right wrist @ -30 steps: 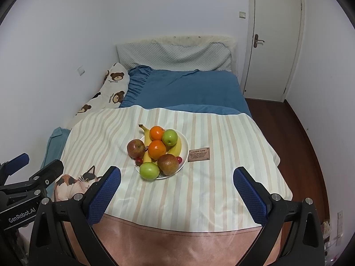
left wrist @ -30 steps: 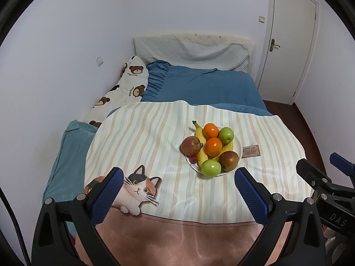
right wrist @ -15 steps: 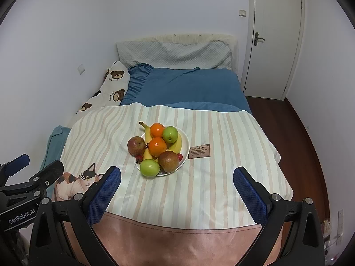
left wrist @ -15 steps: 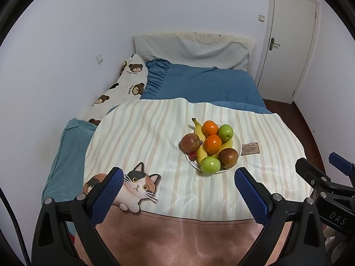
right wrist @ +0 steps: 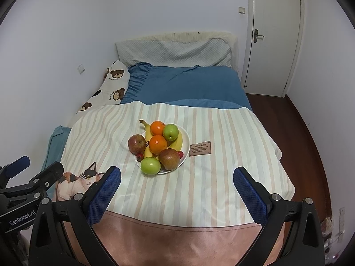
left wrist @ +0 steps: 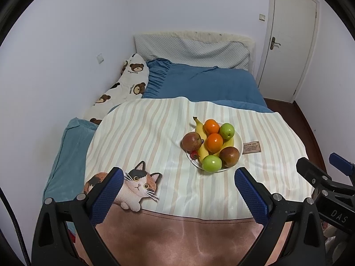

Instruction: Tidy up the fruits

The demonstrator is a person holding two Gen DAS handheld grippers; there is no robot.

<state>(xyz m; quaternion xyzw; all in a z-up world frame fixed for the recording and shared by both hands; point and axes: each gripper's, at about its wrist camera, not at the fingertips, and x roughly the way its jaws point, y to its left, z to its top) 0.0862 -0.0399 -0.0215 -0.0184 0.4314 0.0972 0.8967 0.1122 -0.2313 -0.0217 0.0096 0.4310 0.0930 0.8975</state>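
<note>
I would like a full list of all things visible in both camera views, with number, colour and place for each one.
plate: 1, white, on the striped cloth, holds the fruit
oranges: 2, orange, middle and far side of plate
green apples: 2, green, one near edge, one far right
red apples: 2, red-brown, one near right, one on the left rim
bananas: yellow, under the other fruit, count unclear
small red fruits: 2 seen, red, plate edges
striped cloth: 1, cream with a cat picture, over the bed
label: 1, brown, right of plate
blue bedding: behind cloth
bear pillow: 1, white, by left wall
door: 1, white, far right
left tongs: blue pads, open, empty
right tongs: blue pads, open, empty
</note>
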